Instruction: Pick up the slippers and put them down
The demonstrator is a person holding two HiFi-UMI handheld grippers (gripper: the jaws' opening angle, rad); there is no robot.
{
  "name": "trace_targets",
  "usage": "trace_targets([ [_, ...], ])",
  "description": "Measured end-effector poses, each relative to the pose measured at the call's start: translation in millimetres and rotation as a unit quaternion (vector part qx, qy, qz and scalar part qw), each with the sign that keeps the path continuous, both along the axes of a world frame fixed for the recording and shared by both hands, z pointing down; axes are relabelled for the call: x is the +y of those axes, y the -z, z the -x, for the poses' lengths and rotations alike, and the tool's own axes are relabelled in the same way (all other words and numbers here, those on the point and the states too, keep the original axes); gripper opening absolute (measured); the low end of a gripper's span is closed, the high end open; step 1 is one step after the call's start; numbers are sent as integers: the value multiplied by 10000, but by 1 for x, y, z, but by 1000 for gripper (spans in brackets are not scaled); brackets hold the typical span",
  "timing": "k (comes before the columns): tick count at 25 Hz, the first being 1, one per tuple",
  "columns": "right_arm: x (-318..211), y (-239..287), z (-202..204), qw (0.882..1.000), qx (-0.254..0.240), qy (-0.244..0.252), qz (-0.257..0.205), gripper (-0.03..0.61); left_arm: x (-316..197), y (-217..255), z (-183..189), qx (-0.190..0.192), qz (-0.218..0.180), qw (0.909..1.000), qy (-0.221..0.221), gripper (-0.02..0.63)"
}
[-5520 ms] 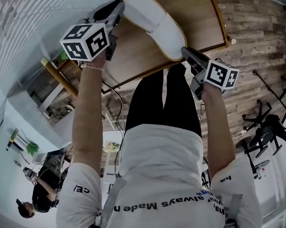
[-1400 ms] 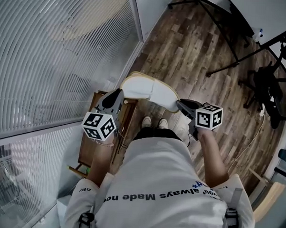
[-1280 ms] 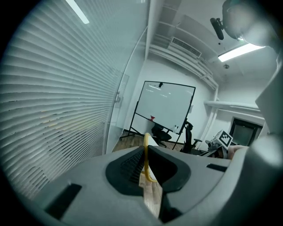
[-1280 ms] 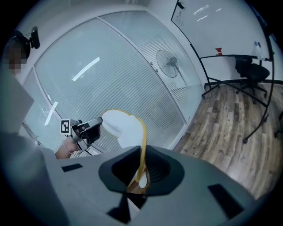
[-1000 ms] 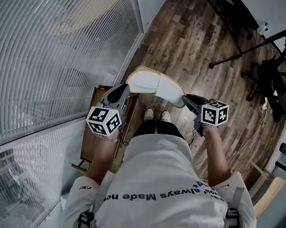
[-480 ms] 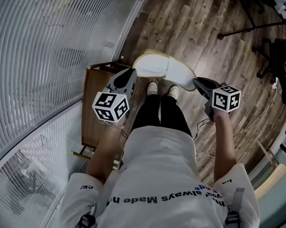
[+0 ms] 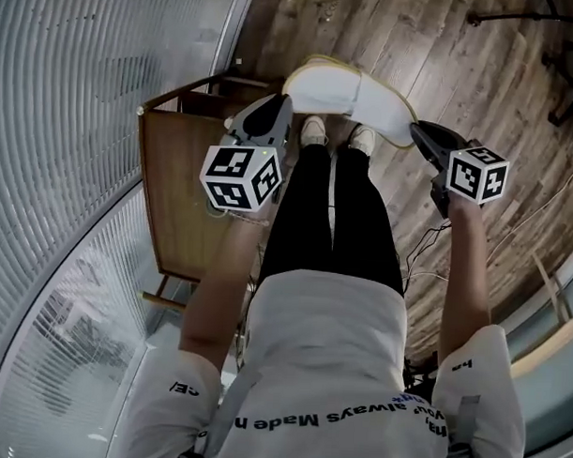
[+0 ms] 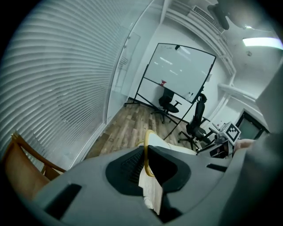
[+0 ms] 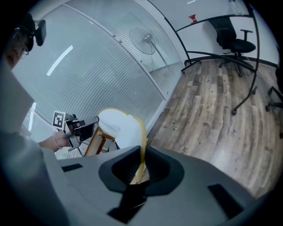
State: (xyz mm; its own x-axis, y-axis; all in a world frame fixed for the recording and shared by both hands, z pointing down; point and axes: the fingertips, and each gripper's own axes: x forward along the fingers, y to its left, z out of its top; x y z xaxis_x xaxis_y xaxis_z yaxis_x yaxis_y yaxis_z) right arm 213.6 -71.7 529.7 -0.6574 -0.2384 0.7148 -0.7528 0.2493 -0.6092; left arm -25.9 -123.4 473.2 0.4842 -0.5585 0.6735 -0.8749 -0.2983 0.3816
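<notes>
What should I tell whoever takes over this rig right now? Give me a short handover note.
Left gripper: shut on one end of the white slippers.
Right gripper: shut on the other end.
Slippers: carried between both grippers, over the wooden floor just beyond the person's shoes, beside the wooden table.
Done: pickup.
Left: lower them, set them down, open both jaws.

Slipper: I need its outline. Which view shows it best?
Head view: the slipper shows nearly whole between the left gripper and right gripper. Gripper views show only the end pinched in their jaws.
</notes>
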Motion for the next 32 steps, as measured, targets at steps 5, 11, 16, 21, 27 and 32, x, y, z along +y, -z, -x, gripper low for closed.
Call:
trace_targets([
  [5,0,-64,-17,9999,51,-144,-33,37,6,-62,-15,-268,49,9996,-78,35],
  [11,1,-153,-13,9998,159,-35,151,37,8,-153,-14,-438,257,9987,43,36],
  [16,2,-221,-16,9996,174,0,235,37,9,-221,-18,-685,202,9974,-42,37],
  [21,-6,-299,-21,9992,239,229,232,37,6,-306,-22,-698,237,9973,-52,36],
  [27,-24,-401,-22,9985,240,465,162,37,-9,-403,-24,-668,226,9975,6,36],
  [32,-41,-483,-14,9980,195,579,146,37,-18,-479,-17,-745,180,9970,-104,36],
])
